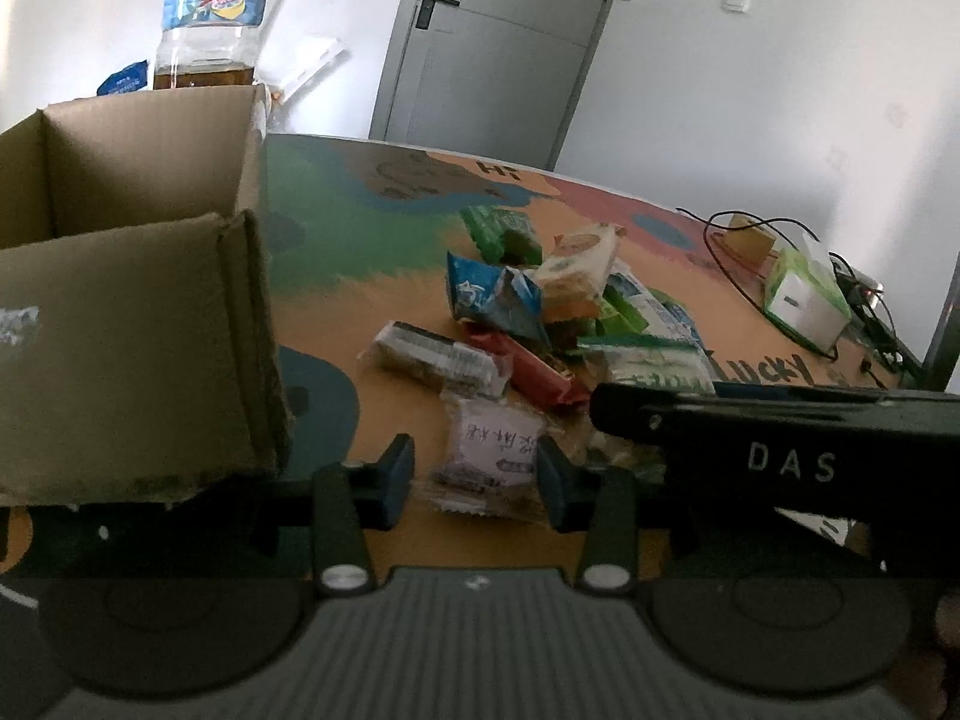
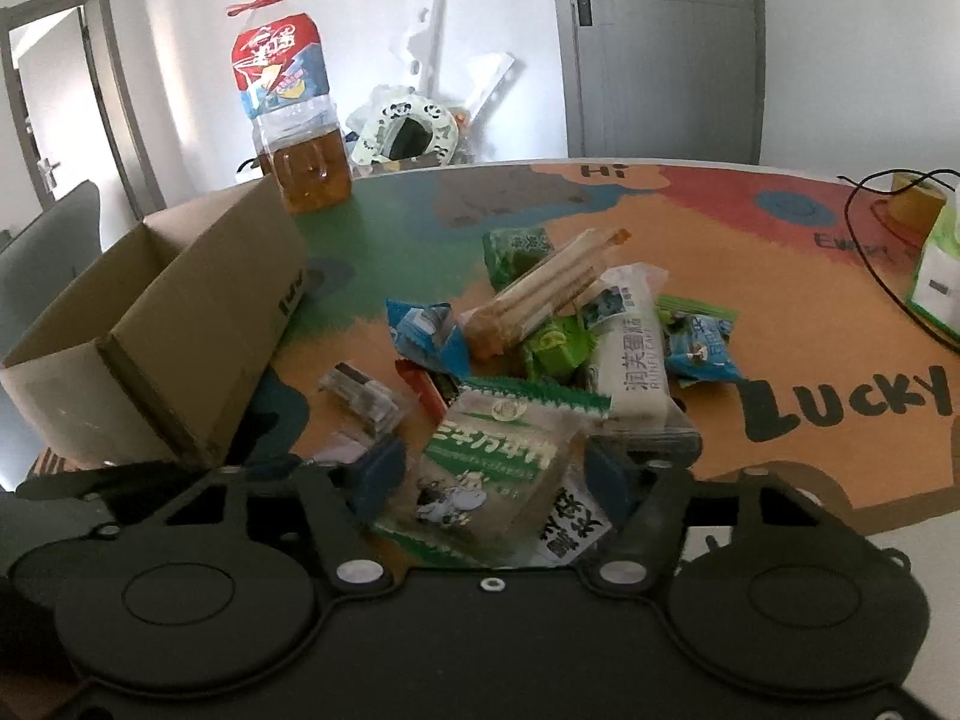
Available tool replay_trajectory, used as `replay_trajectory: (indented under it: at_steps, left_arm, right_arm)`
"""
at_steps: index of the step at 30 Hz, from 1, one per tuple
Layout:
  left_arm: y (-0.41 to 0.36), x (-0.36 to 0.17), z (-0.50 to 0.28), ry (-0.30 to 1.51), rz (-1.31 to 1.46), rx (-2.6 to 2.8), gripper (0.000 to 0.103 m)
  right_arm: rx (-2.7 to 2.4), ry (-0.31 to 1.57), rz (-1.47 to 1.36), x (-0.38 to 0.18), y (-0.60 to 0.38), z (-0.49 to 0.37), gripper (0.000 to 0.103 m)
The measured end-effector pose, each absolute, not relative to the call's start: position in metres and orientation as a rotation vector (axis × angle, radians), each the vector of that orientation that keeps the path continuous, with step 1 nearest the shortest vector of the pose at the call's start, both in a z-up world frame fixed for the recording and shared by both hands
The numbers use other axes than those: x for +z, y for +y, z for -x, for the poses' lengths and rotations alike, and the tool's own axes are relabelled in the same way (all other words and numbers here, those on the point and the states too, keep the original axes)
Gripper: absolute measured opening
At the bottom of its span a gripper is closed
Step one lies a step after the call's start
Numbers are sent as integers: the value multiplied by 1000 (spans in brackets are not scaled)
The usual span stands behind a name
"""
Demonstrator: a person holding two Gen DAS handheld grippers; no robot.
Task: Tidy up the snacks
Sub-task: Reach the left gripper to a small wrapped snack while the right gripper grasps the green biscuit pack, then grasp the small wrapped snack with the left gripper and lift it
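A heap of wrapped snacks (image 1: 540, 312) lies on the colourful table (image 1: 384, 276); the right wrist view shows the heap (image 2: 558, 324) too. To its left stands an open cardboard box (image 1: 138, 300), also in the right wrist view (image 2: 180, 330). My left gripper (image 1: 474, 474) is low over the table with a pale purple packet (image 1: 492, 450) between its fingers; a sliver of table shows beside the left pad, so it is open. My right gripper (image 2: 495, 474) is shut on a tilted green-and-white packet (image 2: 504, 456). Its black body (image 1: 780, 444) crosses the left wrist view.
A large iced-tea bottle (image 2: 294, 120) stands behind the box. At the table's right are a green tissue box (image 1: 804, 294), black cables (image 1: 738, 276) and a tape roll (image 2: 915, 204). A grey door (image 2: 660, 48) is in the far wall.
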State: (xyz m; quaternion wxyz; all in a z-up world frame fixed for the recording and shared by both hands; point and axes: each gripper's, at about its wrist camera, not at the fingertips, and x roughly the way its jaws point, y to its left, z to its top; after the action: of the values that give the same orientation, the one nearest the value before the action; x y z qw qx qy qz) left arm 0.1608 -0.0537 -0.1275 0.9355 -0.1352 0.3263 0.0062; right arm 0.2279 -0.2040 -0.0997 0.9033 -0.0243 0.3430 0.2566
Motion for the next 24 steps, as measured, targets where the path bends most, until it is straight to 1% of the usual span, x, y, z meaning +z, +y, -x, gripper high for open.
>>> replay_trajectory:
  at_steps: [1, 4, 19, 23, 24]
  left_arm:
    - [-53, -127, -160, 669, 281, 12, 41]
    - [-53, -127, -157, 670, 294, 11, 41]
    - [-57, -102, -130, 605, 288, 29, 37]
    - [-58, -97, -122, 591, 282, 36, 32]
    - [-58, -97, -120, 592, 282, 38, 24]
  right_arm:
    - [526, 708, 54, -99, -205, -227, 51]
    - [519, 707, 50, -99, -210, -227, 47]
    - [539, 626, -18, -80, -232, -207, 46]
    - [555, 609, -24, -75, -233, -201, 46]
    - [561, 606, -24, -74, -233, -199, 46]
